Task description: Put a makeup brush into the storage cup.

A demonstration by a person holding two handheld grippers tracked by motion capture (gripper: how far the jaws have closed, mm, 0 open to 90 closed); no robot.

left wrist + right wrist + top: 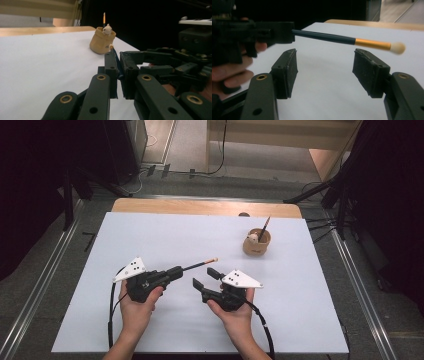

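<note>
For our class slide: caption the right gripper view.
Open right gripper below a brush held by the left gripper.

1. A desk (150,245) stands mid-room under a white sheet, with a strip of bare light wood at its far edge (205,207).
2. The floor (40,285) around it is grey carpet.
3. Metal rails (37,292) run along the floor on both sides of the desk.
4. Black curtains (30,170) hang at left and right.
5. Black cables (220,150) trail over the floor beyond the desk.
6. Light wooden furniture (300,135) stands at the back.
7. The light is even and falls brightest on the white sheet.
</note>
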